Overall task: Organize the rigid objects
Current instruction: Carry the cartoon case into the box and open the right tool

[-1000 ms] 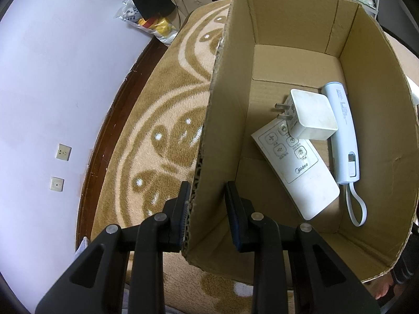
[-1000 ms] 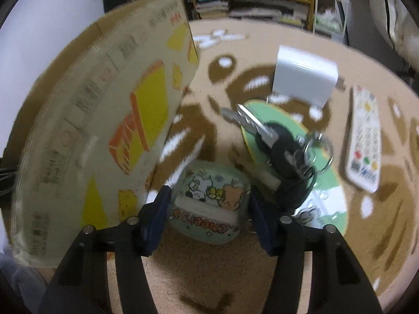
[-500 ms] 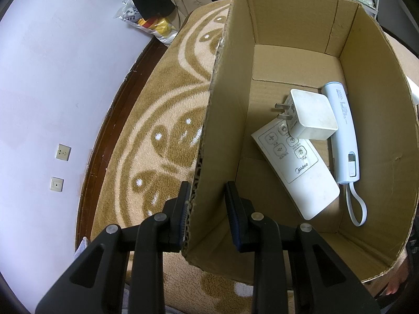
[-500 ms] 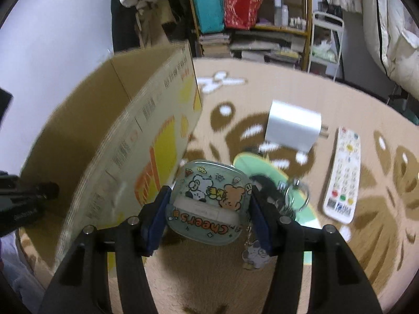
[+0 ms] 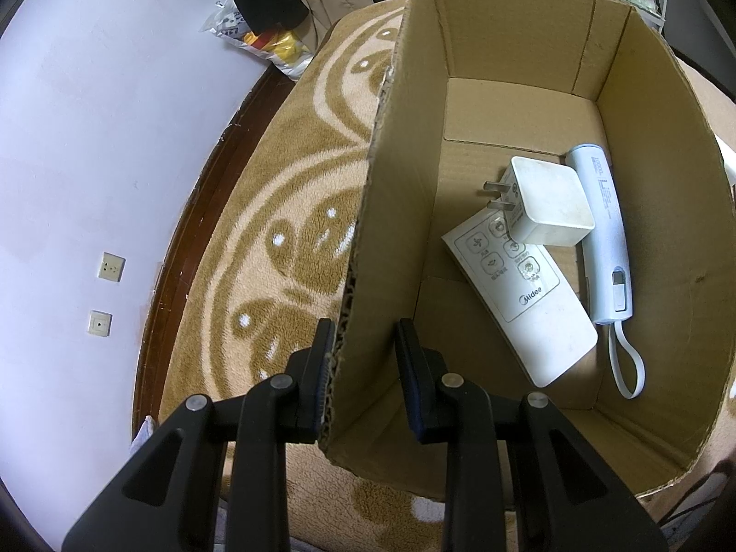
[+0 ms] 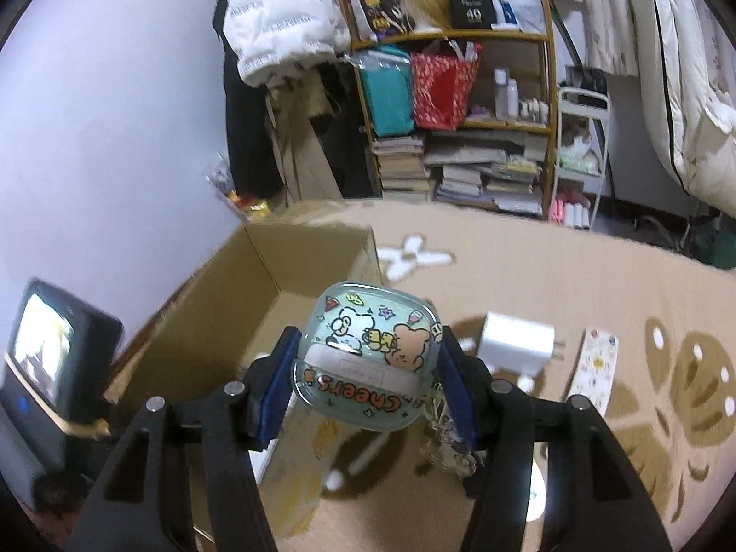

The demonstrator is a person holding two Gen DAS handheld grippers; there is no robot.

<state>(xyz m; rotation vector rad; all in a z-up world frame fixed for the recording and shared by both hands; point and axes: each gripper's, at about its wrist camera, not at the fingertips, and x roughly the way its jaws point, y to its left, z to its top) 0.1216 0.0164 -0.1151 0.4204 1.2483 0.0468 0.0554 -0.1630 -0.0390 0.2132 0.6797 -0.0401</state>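
An open cardboard box point(image 5: 515, 37) stands on the patterned carpet. Inside lie a white plug charger point(image 5: 547, 207), a white Midea remote point(image 5: 520, 303) and a pale blue power bank point(image 5: 602, 234) with a strap. My left gripper point(image 5: 363, 336) straddles the box's near left wall, one finger outside and one inside, holding it. My right gripper point(image 6: 368, 368) is shut on a mint earbud case point(image 6: 368, 345) printed with cartoon animals and "Cheers". It hangs in the air beside the box point(image 6: 257, 285), a charm dangling beneath it.
On the carpet right of the box lie a white charger point(image 6: 515, 345) and a colourful remote point(image 6: 593, 368). A loaded shelf point(image 6: 460, 115) stands behind. A white wall with a dark skirting board point(image 5: 184, 230) runs along the left. A snack bag point(image 5: 267, 41) lies by that wall.
My right gripper has lifted the earbud case off the carpet and up to the height of the box rim, leaving the keys behind. The left gripper and box have not moved.
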